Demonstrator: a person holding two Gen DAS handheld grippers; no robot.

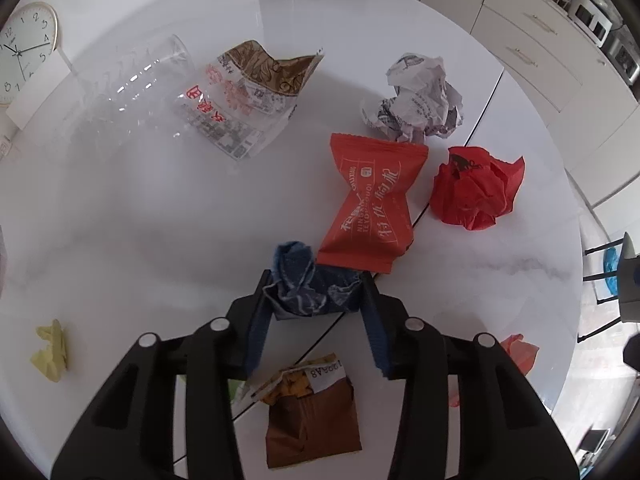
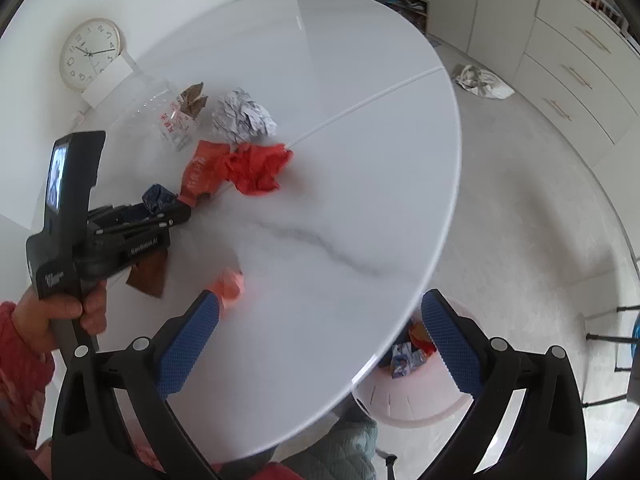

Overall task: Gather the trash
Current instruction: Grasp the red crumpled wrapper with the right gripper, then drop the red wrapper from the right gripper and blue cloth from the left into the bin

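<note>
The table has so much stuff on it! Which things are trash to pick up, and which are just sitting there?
Trash to collect:
- blue crumpled wrapper, between the left gripper fingers
- red packet
- red paper ball
- white paper ball
- brown wrapper
- yellow scrap
- pink bin, where it goes

Just sitting there:
- clock
- drawers

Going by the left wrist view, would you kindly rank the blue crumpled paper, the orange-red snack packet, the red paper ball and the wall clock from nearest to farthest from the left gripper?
1. Blue crumpled paper: between the left gripper fingers.
2. Orange-red snack packet: just beyond, slightly right.
3. Red paper ball: farther right, past the table seam.
4. Wall clock: far left, off the table.
</note>
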